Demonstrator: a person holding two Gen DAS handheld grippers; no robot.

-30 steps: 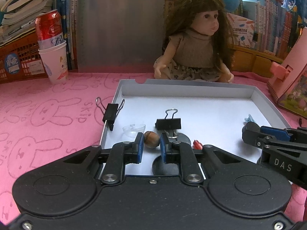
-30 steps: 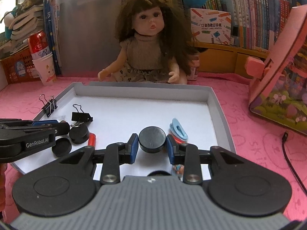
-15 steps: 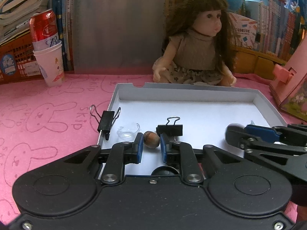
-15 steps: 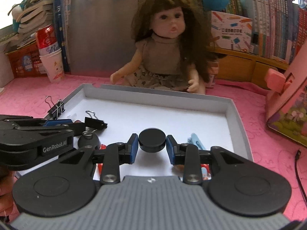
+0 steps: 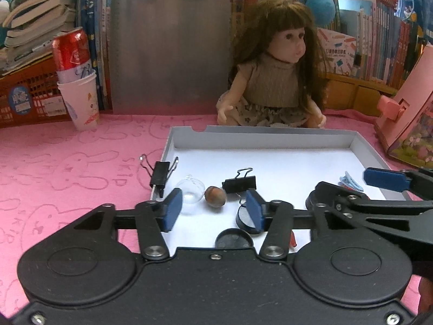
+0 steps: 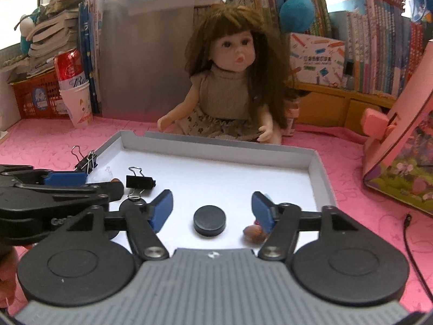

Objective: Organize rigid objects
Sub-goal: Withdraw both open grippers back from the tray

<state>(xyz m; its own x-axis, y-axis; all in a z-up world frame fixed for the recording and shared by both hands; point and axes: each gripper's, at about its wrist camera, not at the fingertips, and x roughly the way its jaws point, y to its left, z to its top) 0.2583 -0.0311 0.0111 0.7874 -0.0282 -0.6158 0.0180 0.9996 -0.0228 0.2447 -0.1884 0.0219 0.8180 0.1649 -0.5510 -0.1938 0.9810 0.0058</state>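
Observation:
A white tray lies on the pink cloth. My left gripper hovers over its near left part; its jaws are opening. A brown hazelnut lies on the tray floor between the blue pads, touching neither. My right gripper is over the near middle of the tray, its jaws also opening. A black disc rests flat on the tray between them, free of both pads. Two more black discs sit under the left gripper.
A binder clip is clamped on the tray's left rim; another binder clip, a clear dome and a blue hair clip lie inside. Behind the tray sits a doll. A can in a paper cup stands far left, a pink box right.
Both grippers opened. The left one let go of the hazelnut and the right one let go of the black disc; each now lies on the tray.

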